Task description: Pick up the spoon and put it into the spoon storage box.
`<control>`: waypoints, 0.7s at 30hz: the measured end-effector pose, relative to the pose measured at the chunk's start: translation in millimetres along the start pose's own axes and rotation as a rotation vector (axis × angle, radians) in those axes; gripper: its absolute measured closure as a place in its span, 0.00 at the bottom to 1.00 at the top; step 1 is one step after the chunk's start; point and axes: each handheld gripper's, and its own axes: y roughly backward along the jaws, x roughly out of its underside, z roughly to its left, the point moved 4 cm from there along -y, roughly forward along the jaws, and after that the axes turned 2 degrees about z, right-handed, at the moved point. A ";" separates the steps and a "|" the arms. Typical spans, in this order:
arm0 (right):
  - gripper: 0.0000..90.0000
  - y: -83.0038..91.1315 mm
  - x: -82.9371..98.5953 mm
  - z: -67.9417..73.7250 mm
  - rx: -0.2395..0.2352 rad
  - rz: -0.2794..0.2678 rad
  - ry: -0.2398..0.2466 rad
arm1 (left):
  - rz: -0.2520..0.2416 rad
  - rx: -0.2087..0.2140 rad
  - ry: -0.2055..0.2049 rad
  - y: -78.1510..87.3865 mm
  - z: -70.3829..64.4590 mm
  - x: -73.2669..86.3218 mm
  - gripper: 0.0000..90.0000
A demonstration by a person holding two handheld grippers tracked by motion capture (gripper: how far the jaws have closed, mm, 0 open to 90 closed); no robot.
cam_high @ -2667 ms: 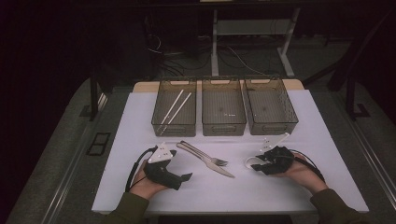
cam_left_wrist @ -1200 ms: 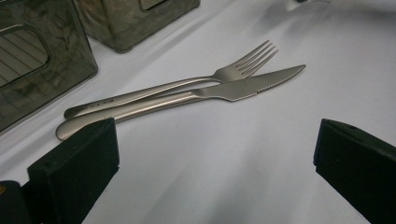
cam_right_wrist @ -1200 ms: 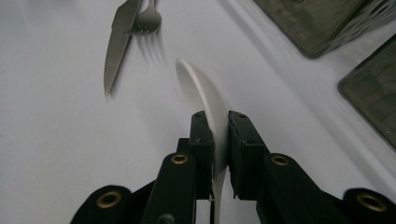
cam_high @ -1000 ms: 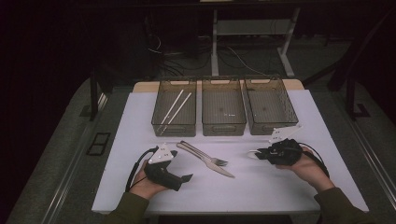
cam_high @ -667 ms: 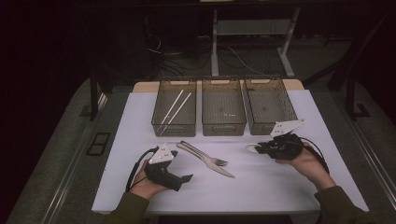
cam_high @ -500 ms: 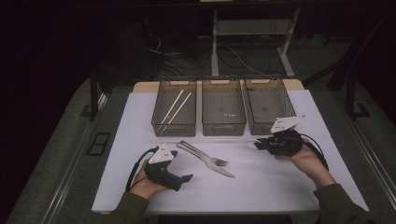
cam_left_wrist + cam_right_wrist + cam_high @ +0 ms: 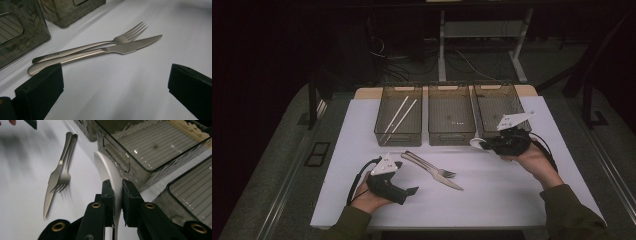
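A white spoon [image 7: 107, 167] stands on edge between the jaws of my right gripper [image 7: 118, 192], which is shut on it. In the high view my right gripper [image 7: 486, 145] hovers at the front of the right-hand bin [image 7: 492, 86], the white spoon [image 7: 476, 142] sticking out to its left. A steel fork [image 7: 432, 167] and knife [image 7: 454, 184] lie side by side on the white table. My left gripper [image 7: 409, 192] rests open near the front left; the fork [image 7: 130, 33] and knife [image 7: 130, 46] lie just beyond my left gripper [image 7: 115, 85].
Three dark see-through bins stand in a row at the back. The left bin [image 7: 397, 134] holds white chopsticks [image 7: 399, 117]; the middle bin [image 7: 451, 136] holds nothing. The table's front edge is close behind both hands.
My right gripper has risen off the table with the white spoon and moved back toward the bins. The left gripper, fork and knife have stayed put.
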 end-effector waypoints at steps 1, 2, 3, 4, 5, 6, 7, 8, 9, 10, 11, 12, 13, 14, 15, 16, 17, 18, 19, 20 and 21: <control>0.90 -0.9 -2.0 -0.8 0.000 0.002 0.000 | 0.000 0.000 -0.001 0.1 -0.1 -0.1 0.00; 0.90 -2.0 -4.0 -1.8 0.000 0.004 0.003 | -0.001 0.000 -0.001 0.2 0.0 -0.2 0.00; 0.90 -2.9 -6.2 -2.7 0.000 0.004 0.001 | -0.002 0.000 0.001 0.2 0.0 -0.2 0.00; 0.90 -3.6 -8.6 -4.0 0.000 0.003 0.002 | -0.002 0.000 0.002 0.1 0.0 -0.2 0.00; 0.90 -4.1 -11.2 -5.1 0.002 0.005 0.000 | -0.002 0.001 0.001 0.1 0.0 -0.2 0.00; 0.90 -4.5 -13.8 -6.3 0.003 0.004 0.002 | -0.002 0.002 0.001 0.1 -0.1 -0.2 0.00; 0.90 -4.7 -16.4 -7.7 0.003 0.004 0.002 | -0.002 0.003 0.001 0.0 -0.1 -0.2 0.00; 0.90 -5.2 -19.0 -8.9 0.005 0.003 0.005 | -0.002 0.004 0.001 -0.2 -0.2 -0.2 0.00; 0.90 -5.5 -21.5 -10.2 0.007 0.004 0.005 | -0.002 0.004 0.001 -0.3 -0.3 -0.2 0.00; 0.90 -5.9 -23.9 -11.5 0.009 0.005 0.002 | -0.006 0.004 0.006 -0.6 -0.7 -0.4 0.00; 0.90 -6.4 -26.5 -12.9 0.010 0.004 -0.001 | -0.010 0.004 0.009 -0.7 -1.0 -0.5 0.00; 0.90 -7.2 -28.9 -14.5 0.011 0.004 0.003 | -0.010 0.004 0.009 -0.7 -1.0 -0.6 0.00; 0.90 -7.7 -31.5 -15.9 0.011 0.006 0.002 | -0.011 0.004 0.009 -0.8 -1.1 -0.7 0.00; 0.90 -8.1 -34.3 -17.5 0.011 0.003 0.001 | -0.011 0.003 0.009 -0.7 -1.2 -0.8 0.00; 0.90 -8.5 -37.3 -19.2 0.009 0.001 0.000 | -0.012 0.003 0.009 -0.6 -1.2 -0.9 0.00; 0.90 -9.4 -40.2 -20.5 0.010 0.001 0.001 | -0.013 0.003 0.008 -0.5 -1.2 -1.0 0.00; 0.90 -10.6 -43.0 -21.8 0.015 0.003 0.000 | -0.013 0.003 0.008 -0.5 -1.2 -1.0 0.00; 0.90 -12.0 -46.0 -23.0 0.016 0.006 0.002 | -0.013 0.004 0.009 -0.5 -1.2 -1.0 0.00; 0.90 -13.4 -48.9 -24.0 0.019 0.008 -0.001 | -0.013 0.004 0.009 -0.5 -1.2 -0.9 0.00; 0.90 -14.8 -51.8 -25.0 0.022 0.011 0.001 | -0.013 0.005 0.010 -0.5 -1.2 -0.9 0.00; 0.90 -16.3 -54.7 -26.0 0.021 0.011 0.000 | -0.013 0.005 0.009 -0.5 -1.2 -0.9 0.00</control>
